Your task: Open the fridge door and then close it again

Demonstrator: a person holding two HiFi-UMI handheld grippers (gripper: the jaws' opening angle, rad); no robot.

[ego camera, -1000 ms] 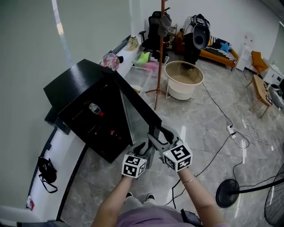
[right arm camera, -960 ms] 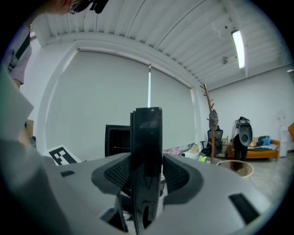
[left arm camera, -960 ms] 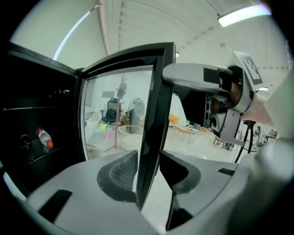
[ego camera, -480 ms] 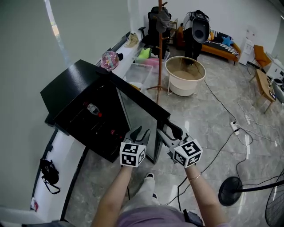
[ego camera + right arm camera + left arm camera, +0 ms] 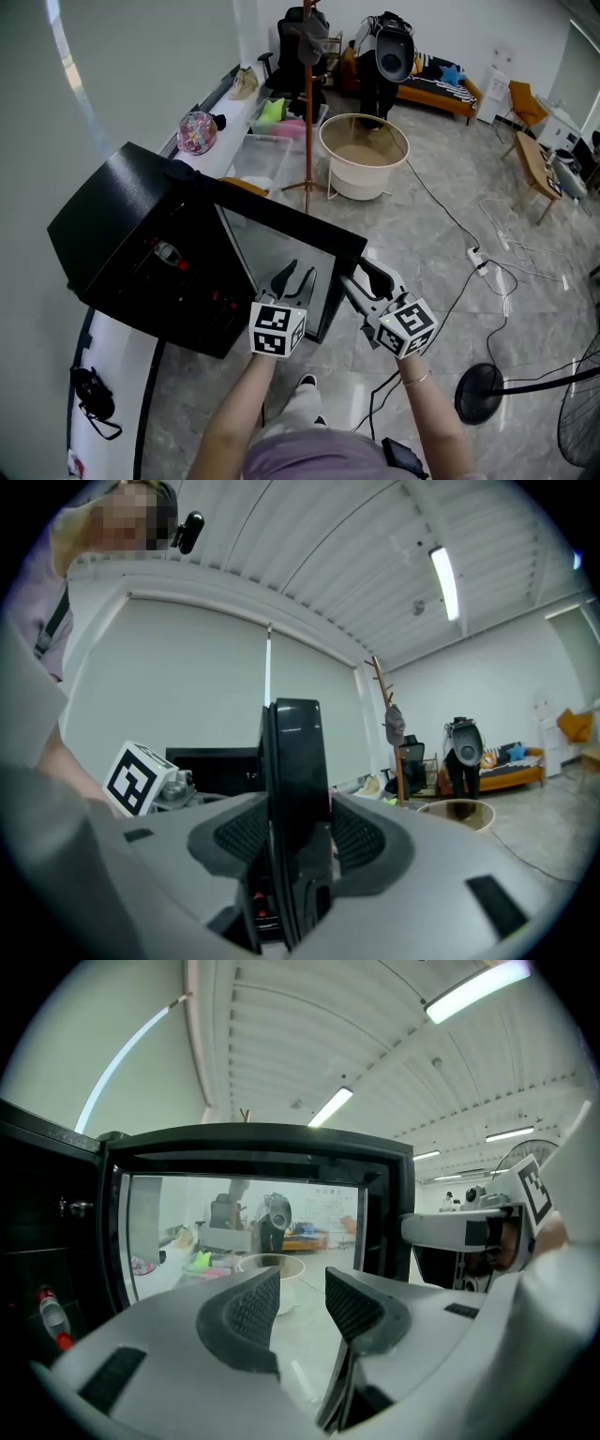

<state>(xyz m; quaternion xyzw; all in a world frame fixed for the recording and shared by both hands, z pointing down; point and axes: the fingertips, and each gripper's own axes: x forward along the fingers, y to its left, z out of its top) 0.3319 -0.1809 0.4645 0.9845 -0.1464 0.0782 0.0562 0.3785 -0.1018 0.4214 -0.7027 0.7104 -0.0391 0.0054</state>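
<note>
Head view: the black fridge (image 5: pixel 103 216) stands open, and the glass-paned fridge door (image 5: pixel 281 248) is angled well out from it toward the person. The right gripper (image 5: pixel 364 274) sits on the door's free edge. The left gripper (image 5: pixel 295 278) hovers just beside the door's glass.

Left gripper view: its fingers are spread with nothing between them, facing the glass.

Right gripper view: its pads pinch the door's edge from both sides.

With the door this wide, closing looks due. That likely calls for holding the pinch square, following the door's arc, and keeping the left gripper off the glass.
</note>
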